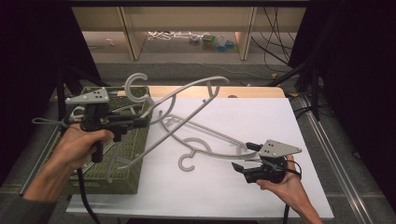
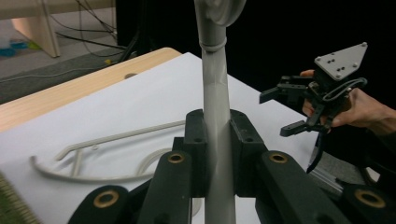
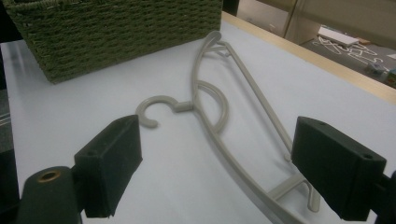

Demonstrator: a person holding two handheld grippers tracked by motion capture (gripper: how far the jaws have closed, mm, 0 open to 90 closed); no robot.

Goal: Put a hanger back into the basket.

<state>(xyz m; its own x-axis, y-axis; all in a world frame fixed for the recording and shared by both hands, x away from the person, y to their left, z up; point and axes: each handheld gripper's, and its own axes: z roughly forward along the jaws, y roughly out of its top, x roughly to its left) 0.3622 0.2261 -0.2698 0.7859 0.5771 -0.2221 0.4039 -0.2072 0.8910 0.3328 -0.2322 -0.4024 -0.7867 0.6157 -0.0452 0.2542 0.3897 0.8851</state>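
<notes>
A grey plastic hanger [image 1: 196, 84] hangs tilted in the air over the table's left side, hook up. My left gripper [image 1: 145, 122] is shut on its neck just below the hook; in the left gripper view the pads press both sides of the grey stem [image 2: 215, 84]. A second grey hanger [image 1: 210, 132] lies flat on the white tabletop, hook toward the near edge. My right gripper [image 1: 243, 157] hovers low at that hanger's right end, jaws open and empty. In the right gripper view the flat hanger [image 3: 184, 106] lies ahead between the spread pads [image 3: 112, 158].
A green woven basket [image 1: 126, 158] stands at the table's left edge, under the lifted hanger's lower arm, and appears as basket [image 3: 116, 32] at the far left. The white table [image 1: 261, 112] has a wooden strip along its back. Dark curtains flank both sides.
</notes>
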